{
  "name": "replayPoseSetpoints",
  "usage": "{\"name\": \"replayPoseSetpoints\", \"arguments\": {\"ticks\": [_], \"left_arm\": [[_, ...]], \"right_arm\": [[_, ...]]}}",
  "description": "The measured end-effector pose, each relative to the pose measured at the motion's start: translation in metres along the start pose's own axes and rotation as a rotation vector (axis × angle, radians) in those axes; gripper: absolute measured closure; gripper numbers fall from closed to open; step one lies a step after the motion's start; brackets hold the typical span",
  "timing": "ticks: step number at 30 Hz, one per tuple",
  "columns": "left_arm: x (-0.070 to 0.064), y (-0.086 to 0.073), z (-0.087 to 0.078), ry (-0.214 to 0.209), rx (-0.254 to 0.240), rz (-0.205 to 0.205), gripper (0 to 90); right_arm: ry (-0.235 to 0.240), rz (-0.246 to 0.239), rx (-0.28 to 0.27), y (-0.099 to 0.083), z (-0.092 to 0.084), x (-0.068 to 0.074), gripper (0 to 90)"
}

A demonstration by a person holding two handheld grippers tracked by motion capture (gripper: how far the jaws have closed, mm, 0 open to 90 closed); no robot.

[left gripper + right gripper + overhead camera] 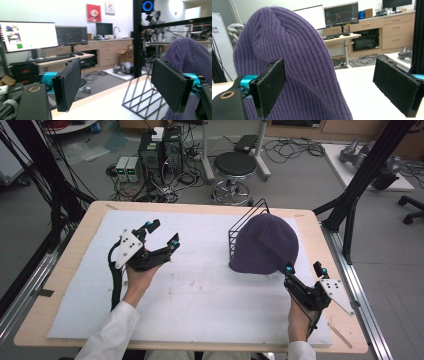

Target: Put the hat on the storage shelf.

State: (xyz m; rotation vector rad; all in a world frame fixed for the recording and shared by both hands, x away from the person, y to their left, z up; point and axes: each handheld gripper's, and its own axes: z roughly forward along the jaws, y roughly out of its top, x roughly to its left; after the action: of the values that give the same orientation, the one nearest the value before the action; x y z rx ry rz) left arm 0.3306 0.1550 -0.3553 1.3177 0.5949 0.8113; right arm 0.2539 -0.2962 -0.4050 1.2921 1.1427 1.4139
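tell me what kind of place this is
Probably a robotics lab or workshop: monitors on desks, computer towers with tangled cables on the floor, and a black frame around the table holding a purple beanie.

The hat (265, 245) sits over the wire rack (243, 227), on the table's (75, 245) right half.

Both grippers, left gripper (161, 231) and right gripper (304, 268), are black with teal knuckles, grey three-cornered plates and trailing black cables; the person wears white sleeves (111, 332).
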Motion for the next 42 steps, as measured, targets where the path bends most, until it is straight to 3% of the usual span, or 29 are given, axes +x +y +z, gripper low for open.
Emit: {"name": "replayPoseSetpoints", "arguments": {"ticks": [3,6,9,10,15,21,31,37,42], "left_arm": [[0.011,0.000,-0.016,0.044,0.000,0.013,24.6],[0.016,-0.001,-0.025,0.073,-0.004,0.009,24.7],[0.025,-0.006,-0.047,0.139,-0.013,-0.007,24.7],[0.025,-0.006,-0.047,0.139,-0.013,-0.007,24.7],[0.043,-0.014,-0.080,0.218,0.002,-0.022,24.7],[0.053,-0.022,-0.106,0.284,-0.004,-0.029,24.5],[0.061,-0.037,-0.145,0.338,0.024,-0.030,24.2],[0.065,-0.049,-0.163,0.367,0.069,-0.074,23.5],[0.064,-0.056,-0.171,0.372,0.080,-0.050,23.9]], "right_arm": [[0.007,-0.016,0.004,-0.001,0.000,0.002,10.4],[0.010,-0.030,0.004,-0.002,-0.001,0.007,10.4],[0.019,-0.058,-0.002,-0.002,-0.002,0.011,10.4],[0.023,-0.071,-0.005,-0.002,-0.002,0.013,10.4],[0.030,-0.079,0.001,-0.008,-0.004,0.018,10.4],[0.029,-0.085,0.013,-0.013,-0.007,0.020,10.4],[0.047,-0.129,0.049,-0.022,-0.011,0.024,10.4],[0.068,-0.141,0.084,-0.027,-0.014,0.027,10.4],[0.068,-0.113,0.120,-0.034,-0.013,0.026,10.4]]}}
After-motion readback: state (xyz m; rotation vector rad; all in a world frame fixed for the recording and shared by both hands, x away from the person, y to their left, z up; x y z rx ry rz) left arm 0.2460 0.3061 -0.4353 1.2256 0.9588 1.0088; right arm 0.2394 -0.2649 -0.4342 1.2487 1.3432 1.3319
